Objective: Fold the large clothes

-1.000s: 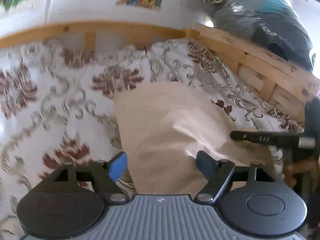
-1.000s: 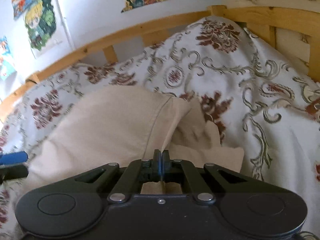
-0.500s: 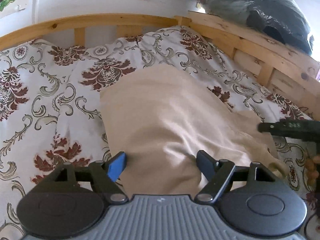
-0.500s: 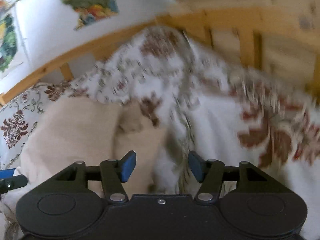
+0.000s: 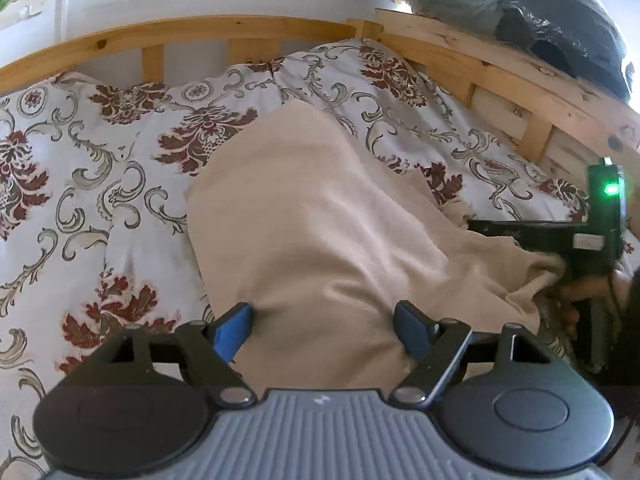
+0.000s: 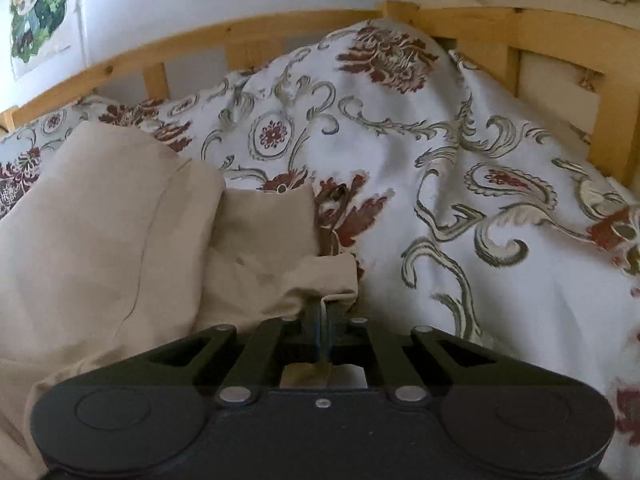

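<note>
Bedspread (image 5: 120, 184), white with red flowers and grey scrolls, covers the whole bed and serves me as the mark for everything else. Around its far and right edges runs the wooden bed frame (image 5: 208, 34), with a dark bag (image 5: 532, 12) on the frame's right rail. On the bedspread, near its middle, lies the beige garment (image 5: 320, 240), spread out with folds toward its right side. My left tongs (image 5: 322, 326) hang over the near end of the garment, jaws wide apart, cloth lying between them without either pad pinching it. My right tongs (image 6: 323, 320) sit at the garment's right edge, low over the bedspread; the jaws are closing, and a corner of beige cloth is caught between the pads. My hand (image 5: 588, 292) shows under them.
</note>
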Demonstrator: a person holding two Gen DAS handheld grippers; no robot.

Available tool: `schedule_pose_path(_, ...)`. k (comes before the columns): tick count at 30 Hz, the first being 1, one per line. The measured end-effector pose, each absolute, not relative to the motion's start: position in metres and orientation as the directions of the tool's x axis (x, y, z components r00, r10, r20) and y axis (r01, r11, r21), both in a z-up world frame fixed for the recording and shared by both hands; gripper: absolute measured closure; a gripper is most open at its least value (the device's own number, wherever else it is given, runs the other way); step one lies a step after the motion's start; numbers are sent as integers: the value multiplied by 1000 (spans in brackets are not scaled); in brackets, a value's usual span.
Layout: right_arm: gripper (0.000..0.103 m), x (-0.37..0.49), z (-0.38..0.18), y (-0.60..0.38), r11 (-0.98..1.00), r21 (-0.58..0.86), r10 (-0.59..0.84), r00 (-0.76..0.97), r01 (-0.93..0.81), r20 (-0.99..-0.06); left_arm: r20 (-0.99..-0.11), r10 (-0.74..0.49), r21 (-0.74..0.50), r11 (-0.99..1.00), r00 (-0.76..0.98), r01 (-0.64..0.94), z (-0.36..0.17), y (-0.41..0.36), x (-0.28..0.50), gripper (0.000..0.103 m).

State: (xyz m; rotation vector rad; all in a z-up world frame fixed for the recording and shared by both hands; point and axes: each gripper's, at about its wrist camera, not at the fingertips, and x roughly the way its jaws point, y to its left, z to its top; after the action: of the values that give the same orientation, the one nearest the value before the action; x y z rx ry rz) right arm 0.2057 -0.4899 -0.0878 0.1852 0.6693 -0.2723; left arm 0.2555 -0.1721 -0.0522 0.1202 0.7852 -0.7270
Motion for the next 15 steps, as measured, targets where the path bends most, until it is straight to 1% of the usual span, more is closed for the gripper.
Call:
schedule_pose_path(1, 93, 200, -85, -493, 939, 109, -191, 756, 327, -626, -681, -554, -168, 754, 478, 635, -52, -171, 256, 21)
schedule_pose_path(3, 76, 187, -72, -495, 919, 154, -206, 775, 363, -598, -681, -556, -177, 756, 476, 631, -52, -168, 257, 21)
schedule_pose_path(4, 70, 181, -65, -494, 912, 181, -203, 788, 368, -581, -682, -555, -178, 757, 476, 629, -51, -168, 257, 21)
schedule_pose_path(6, 40, 172, -50, -489, 903, 221, -198, 813, 369, -547, -684, -551, -173, 759, 479, 627, -51, -169, 256, 21)
schedule_pose_path(7, 36, 164, -42, -485, 894, 252, -197, 829, 371, -524, -684, -549, -172, 762, 481, 625, -51, -169, 256, 20)
schedule_pose_path(9, 23, 152, -30, -477, 883, 308, -173, 856, 354, -487, -686, -543, -175, 770, 485, 614, -51, -169, 256, 17)
schedule_pose_path(10, 19, 148, -26, -472, 877, 327, -170, 864, 353, -475, -687, -540, -177, 773, 486, 609, -51, -169, 257, 15)
schedule_pose_path(11, 13, 146, -24, -468, 876, 341, -160, 871, 342, -464, -689, -537, -181, 778, 487, 602, -52, -169, 258, 13)
schedule_pose_path(12, 8, 144, -24, -463, 882, 342, -142, 876, 323, -461, -692, -534, -190, 784, 486, 591, -52, -168, 259, 9)
schedule_pose_path(13, 5, 144, -26, -458, 892, 330, -130, 873, 310, -470, -695, -529, -199, 792, 486, 577, -53, -166, 260, 4)
schedule_pose_path(15, 4, 152, -38, -449, 914, 284, -106, 845, 290, -524, -697, -527, -224, 804, 486, 551, -56, -163, 262, 1)
